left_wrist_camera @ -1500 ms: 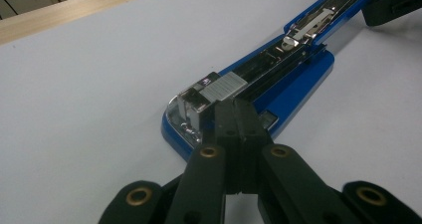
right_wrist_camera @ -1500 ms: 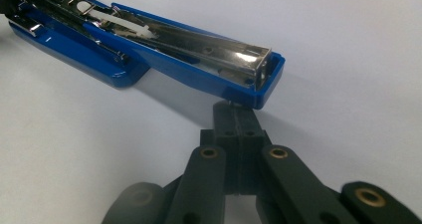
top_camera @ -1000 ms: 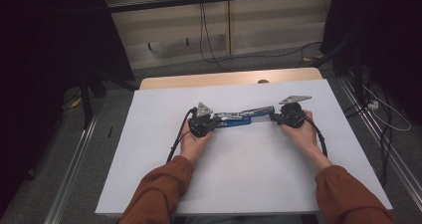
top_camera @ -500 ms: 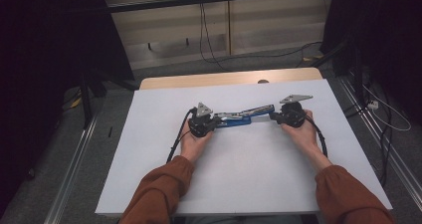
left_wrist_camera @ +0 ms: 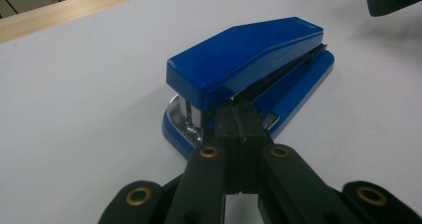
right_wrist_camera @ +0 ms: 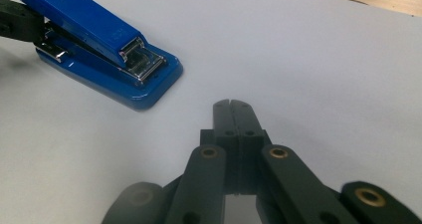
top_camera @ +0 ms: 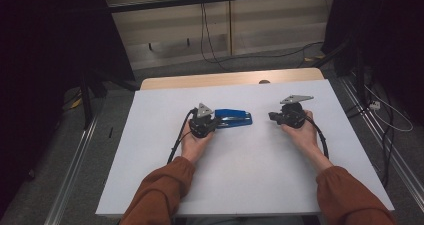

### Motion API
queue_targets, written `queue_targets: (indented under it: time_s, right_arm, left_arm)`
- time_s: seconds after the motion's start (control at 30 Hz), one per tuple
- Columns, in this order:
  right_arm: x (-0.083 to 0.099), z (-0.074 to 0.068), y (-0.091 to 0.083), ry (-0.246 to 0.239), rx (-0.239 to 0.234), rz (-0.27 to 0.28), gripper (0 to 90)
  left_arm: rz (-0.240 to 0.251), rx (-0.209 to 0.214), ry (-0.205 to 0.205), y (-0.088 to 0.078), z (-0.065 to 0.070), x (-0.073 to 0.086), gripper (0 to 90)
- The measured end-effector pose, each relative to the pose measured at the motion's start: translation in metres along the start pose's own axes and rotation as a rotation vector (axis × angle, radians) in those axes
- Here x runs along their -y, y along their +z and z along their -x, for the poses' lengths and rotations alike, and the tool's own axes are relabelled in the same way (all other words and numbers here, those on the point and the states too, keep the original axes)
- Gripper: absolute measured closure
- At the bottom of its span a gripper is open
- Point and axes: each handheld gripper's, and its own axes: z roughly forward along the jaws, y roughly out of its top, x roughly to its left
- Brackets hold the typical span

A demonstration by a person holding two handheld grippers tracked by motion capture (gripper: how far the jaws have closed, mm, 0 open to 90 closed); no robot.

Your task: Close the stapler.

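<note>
Blue stapler (top_camera: 233, 118): on white table (top_camera: 250, 175), rear touching left claw (left_wrist_camera: 238, 115)
Left claw: closed, empty
Right claw (right_wrist_camera: 233, 106): closed, empty, well apart

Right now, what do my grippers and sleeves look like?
Both grippers are black. The left gripper and right gripper each have two flat jaws on linkage arms with brass-coloured rivets. A grey three-cornered plate tops each, and a black cable trails back. Sleeves are rust-orange.

A white-topped table (top_camera: 240, 185) with a pale wooden far edge stands on grey floor (top_camera: 55, 185). Black cables (top_camera: 390, 115) trail on the floor to its right. Beyond it runs a light wooden wall panel (top_camera: 260, 30).
</note>
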Motion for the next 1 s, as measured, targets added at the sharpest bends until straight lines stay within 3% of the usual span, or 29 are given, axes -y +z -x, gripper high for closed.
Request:
queue_targets:
  time_s: [0.3,0.53,0.77,1.0]
  right_arm:
    - [0.0,-0.003,0.0,-0.001,-0.015,0.014,90.0]
    - [0.002,-0.003,-0.003,0.015,-0.017,0.028,82.4]
    - [0.002,-0.004,-0.009,0.024,-0.025,0.045,67.6]
    - [0.004,-0.003,-0.011,0.039,0.001,0.051,43.9]
  left_arm:
    - [-0.008,-0.007,-0.006,-0.003,0.0,0.0,90.0]
    - [-0.006,0.013,-0.002,-0.008,0.004,0.002,85.0]
    - [0.009,0.017,0.013,-0.016,0.007,0.002,75.8]
    - [0.035,-0.013,-0.02,-0.026,0.002,0.003,59.9]
